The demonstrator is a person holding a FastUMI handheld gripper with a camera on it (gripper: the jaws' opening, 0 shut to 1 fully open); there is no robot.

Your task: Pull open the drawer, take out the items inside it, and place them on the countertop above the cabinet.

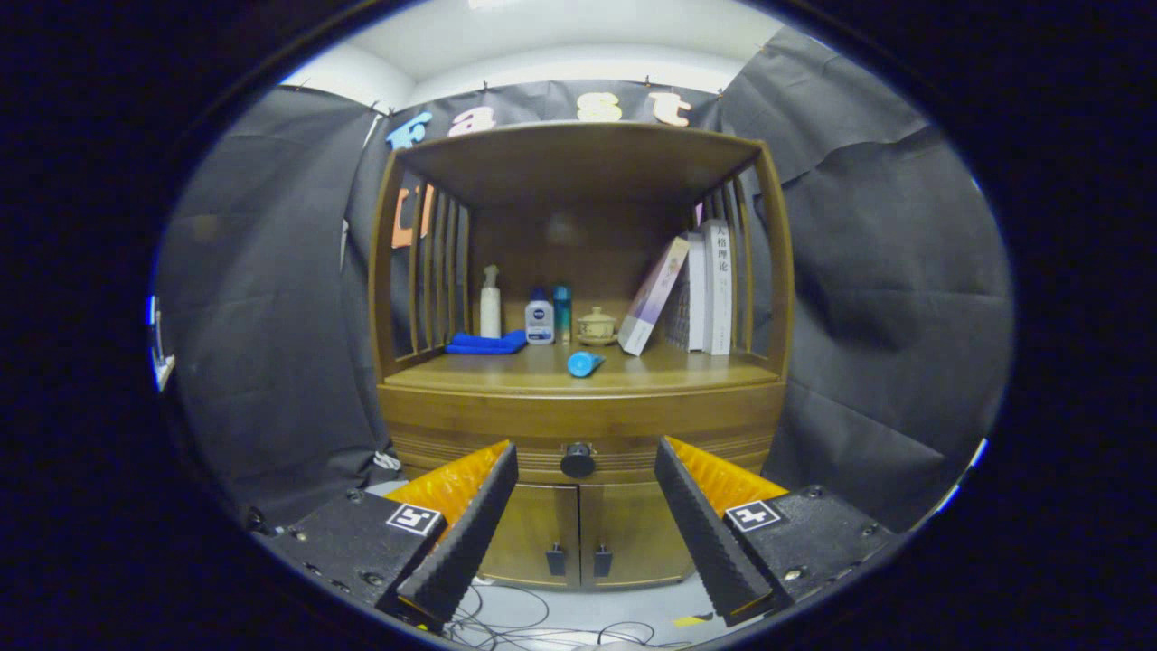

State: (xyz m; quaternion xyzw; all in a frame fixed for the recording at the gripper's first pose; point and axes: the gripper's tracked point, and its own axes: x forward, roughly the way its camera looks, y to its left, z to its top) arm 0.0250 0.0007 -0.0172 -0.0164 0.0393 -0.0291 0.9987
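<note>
I see my gripper [586, 484] spread wide, holding nothing. The shut drawer [578, 452] sits beyond its fingers, its knob [578, 460] framed between them.

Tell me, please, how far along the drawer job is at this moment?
Nothing looks done yet: the drawer is shut flush in the cabinet. In hand: the claw is open and holds nothing, lined up with the drawer's round knob ahead of its fingers. Left: pull it open, then lift its contents onto the countertop.
</note>
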